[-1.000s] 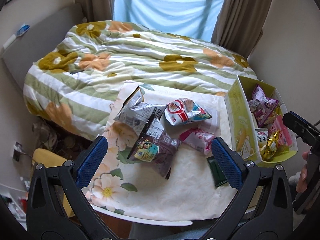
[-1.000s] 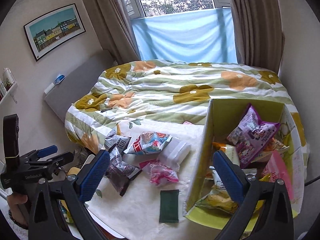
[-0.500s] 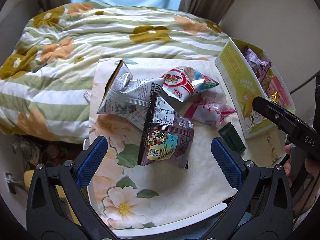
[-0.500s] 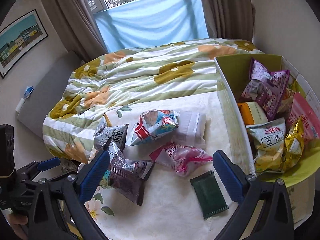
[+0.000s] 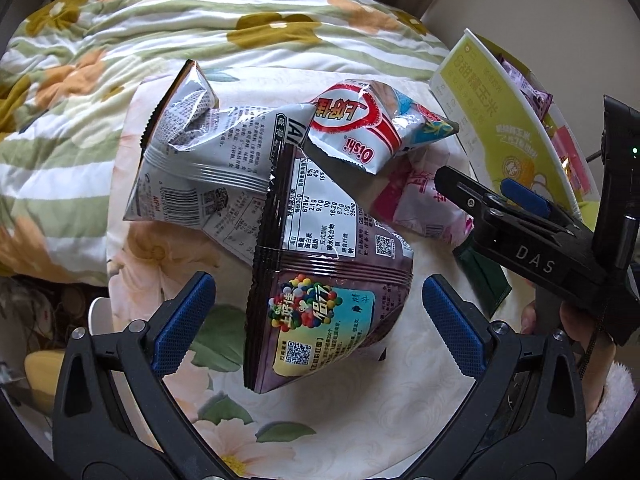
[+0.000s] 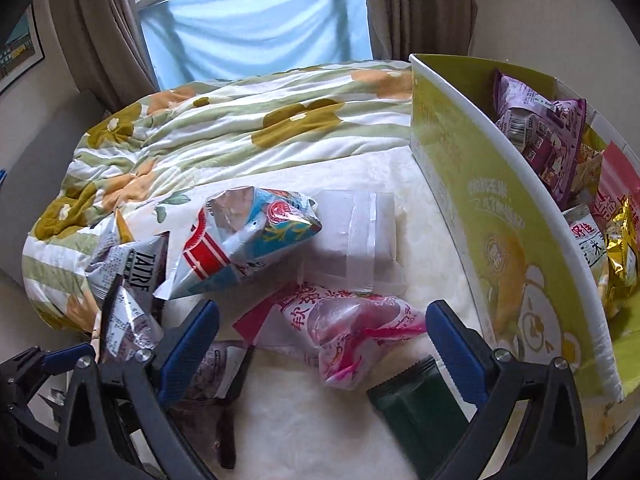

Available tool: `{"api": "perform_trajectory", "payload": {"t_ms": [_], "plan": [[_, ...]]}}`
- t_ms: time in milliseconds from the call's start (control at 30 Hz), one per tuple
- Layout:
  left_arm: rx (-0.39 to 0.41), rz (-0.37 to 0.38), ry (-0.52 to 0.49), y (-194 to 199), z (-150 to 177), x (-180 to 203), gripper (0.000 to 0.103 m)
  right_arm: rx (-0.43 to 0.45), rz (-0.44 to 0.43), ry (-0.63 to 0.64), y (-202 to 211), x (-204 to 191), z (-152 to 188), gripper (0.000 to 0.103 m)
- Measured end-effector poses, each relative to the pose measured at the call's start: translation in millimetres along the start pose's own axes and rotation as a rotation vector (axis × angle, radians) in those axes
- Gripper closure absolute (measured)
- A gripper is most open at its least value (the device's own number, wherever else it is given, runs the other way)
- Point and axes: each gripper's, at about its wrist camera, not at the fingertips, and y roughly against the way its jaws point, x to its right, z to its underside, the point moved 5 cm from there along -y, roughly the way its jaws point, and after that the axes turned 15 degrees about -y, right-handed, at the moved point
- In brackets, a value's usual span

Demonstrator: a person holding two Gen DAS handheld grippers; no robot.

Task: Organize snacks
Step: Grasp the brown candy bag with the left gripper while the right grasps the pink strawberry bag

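So the dark purple candy bag (image 5: 320,280) is what we're lined up on with the left gripper (image 5: 318,320). It lies on the floral tablecloth (image 5: 328,420), its lower half right between the blue pads, jaws spread wide and not touching it yet. Looks to us like the reach-in part of a pick, nothing gripped. Next move probably means dropping lower and closing on the puffy lower half of the bag without snagging the grey bag (image 5: 208,160) that's tucked under its top edge.

The right gripper (image 6: 322,344) is also spread open, hovering over the pink wrapped snack (image 6: 348,328), holding nothing. That one looks slippery and crinkly, so we'd guess it needs a bite on the bulgy middle.

Counting what's loose on the table:
- 1 purple candy bag
- 1 grey bag
- 1 red-and-white Oishi bag (image 5: 360,128), leaning on the grey one
- 1 pink snack
- 1 flat dark green packet (image 6: 416,404), just beside the box
- 1 white translucent pack (image 6: 360,240), behind the pink one

That's six still out. The yellow-green box (image 6: 500,240) stands at the right edge of the table with several snacks in it already, at least four or five; can't tell exactly, they overlap. Striped flowery quilt (image 6: 240,120) on the bed behind it all.
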Motion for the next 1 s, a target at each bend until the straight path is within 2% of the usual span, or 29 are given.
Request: {"api": "perform_trajectory", "payload": {"t_ms": [67,167,400,500,533,600,700,867,1000], "plan": [[-0.014,-0.002,-0.002,-7.8,0.3,-0.3,0.001,0.004,0.019,0.042,-9.0,-0.5,-1.1,0.001],[-0.02,0.002,-0.003,-14.5,0.9,0.5,0.001,-0.042,0.033,0.084,-25.6,3.1,-0.7,0.001],[-0.034,0.01,0.004,-25.7,1.6,6.4,0.002,-0.131,-0.015,0.111,-46.4,12.6,-0.1,0.0],[-0.043,0.028,0.007,-31.3,1.7,9.2,0.016,-0.17,-0.038,0.144,-52.9,8.5,5.4,0.001],[-0.046,0.035,0.01,-32.6,1.9,10.0,0.017,-0.181,-0.05,0.157,-54.0,7.1,7.9,0.001],[-0.043,0.038,0.008,-32.4,0.9,11.7,0.019,-0.184,-0.063,0.179,-53.0,4.3,13.2,0.007],[-0.04,0.027,-0.001,-31.8,1.3,13.3,0.021,-0.217,-0.088,0.198,-54.8,-0.2,22.4,0.032],[-0.039,0.036,0.018,-29.0,5.3,8.7,0.025,-0.221,-0.102,0.195,-54.7,-1.5,28.8,0.033],[-0.031,0.03,0.036,-24.7,9.2,5.5,0.03,-0.216,-0.117,0.192,-54.0,-4.3,29.3,0.039]]}}
